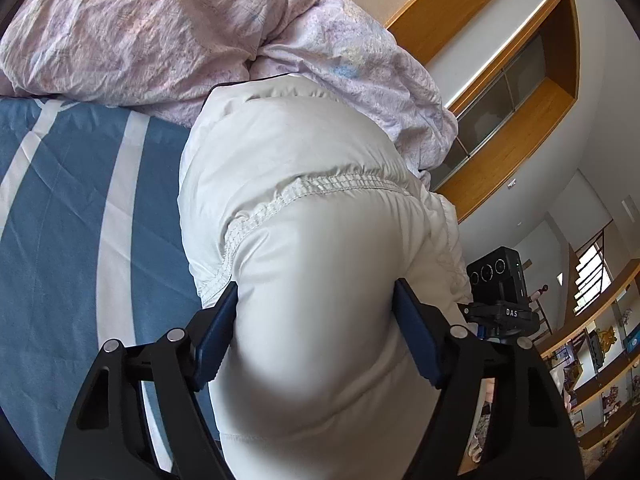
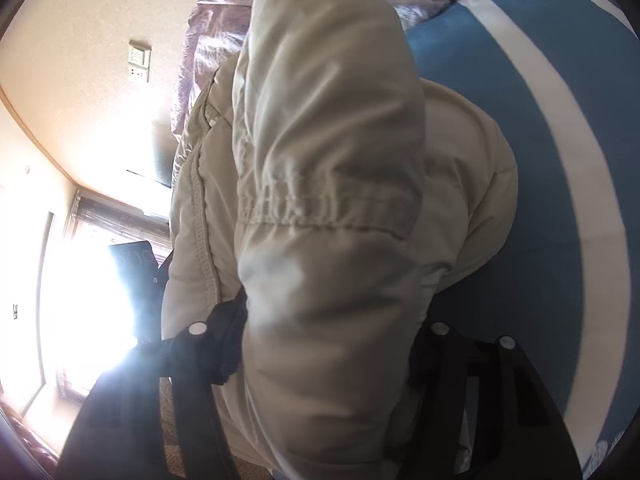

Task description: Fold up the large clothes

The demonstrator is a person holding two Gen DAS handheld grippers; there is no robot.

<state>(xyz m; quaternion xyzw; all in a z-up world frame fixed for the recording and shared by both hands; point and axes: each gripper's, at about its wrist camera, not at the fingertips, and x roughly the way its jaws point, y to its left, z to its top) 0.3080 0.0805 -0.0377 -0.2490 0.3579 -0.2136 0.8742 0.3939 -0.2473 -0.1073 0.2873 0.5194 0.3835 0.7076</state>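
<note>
Gripping the puffy white jacket in both sets of jaws, left gripper and right gripper hold it over the bed; its length runs far, toward the quilt.

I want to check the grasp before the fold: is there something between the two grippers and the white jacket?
Nothing visible. The left gripper has the white puffer jacket directly between its blue fingers, and the right gripper also clamps the padded fabric. The pink duvet lies behind, on the blue striped sheet.
</note>
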